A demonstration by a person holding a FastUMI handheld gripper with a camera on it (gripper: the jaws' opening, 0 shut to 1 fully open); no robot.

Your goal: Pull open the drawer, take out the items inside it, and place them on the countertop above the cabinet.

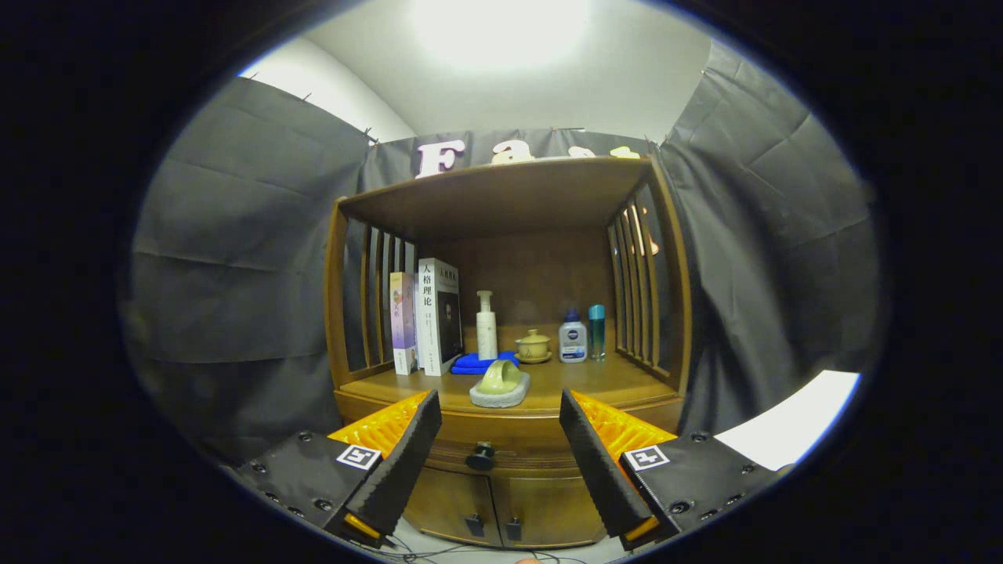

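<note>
I see my gripper (499, 427) with fingers spread wide, grasping nothing. Between them, just ahead, sits the drawer (501, 448) with its dark knob (480, 455), shut (contents hidden), its long axis running side to side. Beyond, the countertop (580, 381) carries a green cup on a tray (501, 384), books (427, 317), and bottles (573, 337).

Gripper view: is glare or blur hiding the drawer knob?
Gripper view: ceiling light blown out, but knob sharp and evenly lit, sitting between the open tool fingers; fisheye bends the cabinet edges; no glare on the drawer front.
</note>
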